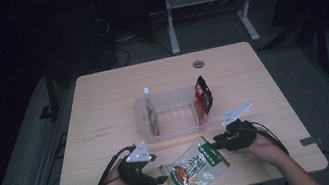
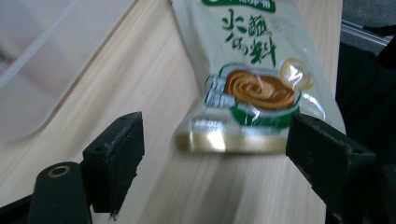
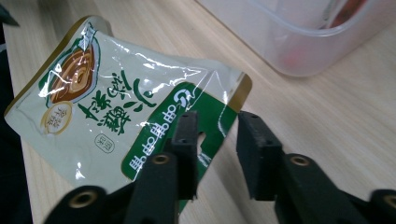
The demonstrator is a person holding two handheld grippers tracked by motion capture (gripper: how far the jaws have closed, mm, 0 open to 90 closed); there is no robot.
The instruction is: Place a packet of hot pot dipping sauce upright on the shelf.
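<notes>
A green-and-white food pouch [image 1: 194, 168] with a picture of brown paste lies on the wooden table [image 1: 104, 107] near its front edge, between my two grippers. My left gripper [image 1: 159, 179] is at the pouch's lower left end, open wide. In the left gripper view the pouch [image 2: 252, 70] has its gold bottom edge just ahead of the left gripper [image 2: 212, 135], with both pads clear of it. My right gripper [image 1: 217, 140] is at the green header end. In the right gripper view the right gripper [image 3: 218, 121] has its jaws apart over a corner of the pouch [image 3: 107, 107], not pressing it.
A clear plastic container [image 1: 173, 129] stands in the middle of the table, just behind the pouch. A red packet [image 1: 203, 93] leans at its right end and a pale packet [image 1: 152, 115] stands at its left end. The container wall [image 3: 299, 42] is close to the right gripper.
</notes>
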